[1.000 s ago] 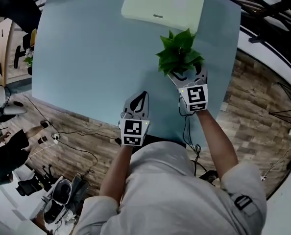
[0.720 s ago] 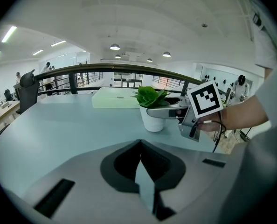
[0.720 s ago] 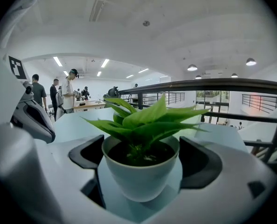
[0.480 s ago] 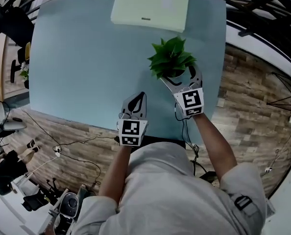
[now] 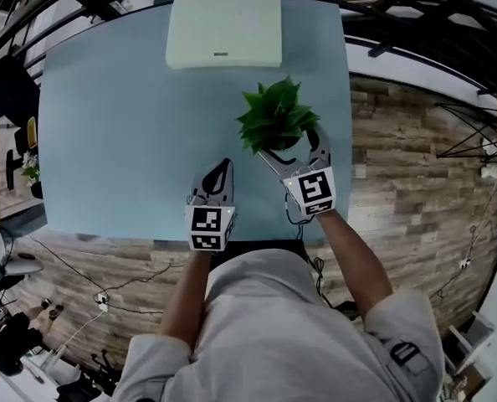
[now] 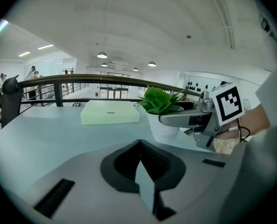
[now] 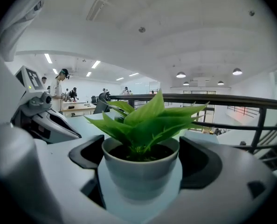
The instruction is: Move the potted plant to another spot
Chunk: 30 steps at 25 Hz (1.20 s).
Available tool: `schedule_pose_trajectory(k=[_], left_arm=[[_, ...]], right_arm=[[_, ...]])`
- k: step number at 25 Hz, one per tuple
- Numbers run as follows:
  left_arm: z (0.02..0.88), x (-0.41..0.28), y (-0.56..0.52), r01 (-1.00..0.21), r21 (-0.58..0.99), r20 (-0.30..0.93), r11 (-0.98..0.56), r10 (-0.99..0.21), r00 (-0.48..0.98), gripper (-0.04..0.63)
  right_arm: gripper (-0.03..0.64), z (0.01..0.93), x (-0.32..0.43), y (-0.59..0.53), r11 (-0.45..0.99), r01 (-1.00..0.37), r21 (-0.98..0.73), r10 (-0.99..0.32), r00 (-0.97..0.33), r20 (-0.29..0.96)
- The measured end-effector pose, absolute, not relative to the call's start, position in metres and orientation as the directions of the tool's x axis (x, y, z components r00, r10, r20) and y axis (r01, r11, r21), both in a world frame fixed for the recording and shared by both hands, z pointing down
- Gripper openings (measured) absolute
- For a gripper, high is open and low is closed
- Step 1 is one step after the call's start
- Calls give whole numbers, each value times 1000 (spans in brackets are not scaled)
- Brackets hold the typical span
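L claw [image 5: 222, 167] closed, empty, parked nr near edge of table [image 5: 123, 132]. R claw [image 5: 290, 145] just beyond, jaws pressed on both sides of pot [image 7: 141, 171]. Pot looks seated on table, rt side, not lifted. Est.: grasp done; lift, carry, set-down left. L claw sits in any near-left route. Farther: pale box [image 5: 223, 30] at far edge, apart from pot. Beyond: railing [image 7: 222, 98].

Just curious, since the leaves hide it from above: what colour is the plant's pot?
The pot is plain white, seen best in the right gripper view.
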<state>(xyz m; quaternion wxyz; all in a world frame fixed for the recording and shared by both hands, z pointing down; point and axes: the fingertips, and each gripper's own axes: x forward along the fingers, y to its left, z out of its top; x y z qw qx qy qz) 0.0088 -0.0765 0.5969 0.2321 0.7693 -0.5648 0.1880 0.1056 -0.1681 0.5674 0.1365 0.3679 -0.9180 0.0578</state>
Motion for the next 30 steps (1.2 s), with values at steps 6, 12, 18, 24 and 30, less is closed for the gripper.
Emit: schedule_pose_trajectory(k=[6,12,18,24,30], left_arm=[[570,2,-90,-934,145,490,-327,-797,355,12],[544,-4,-83,-894,161,439,-419,-780,445,12],[511,11,-83,-836,141,367,-531,-756,542,12],[482,33,-88,-837,107,337,-537,-772,539,12],[467,56,-86,-836,91,320,-541,-779,539,12]], right_arm=[[502,534,112,-159,662,-749,19,-728,-637,255],[502,497,119,-137,579,-815,28,-798,-559,223],[502,460,140,-116,492,-870,27,-859,-481,174],[502,432,167,-109,489,-872,30,-868,-482,119],[502,414,191,-106,516,-855,49,-856,-512,72]])
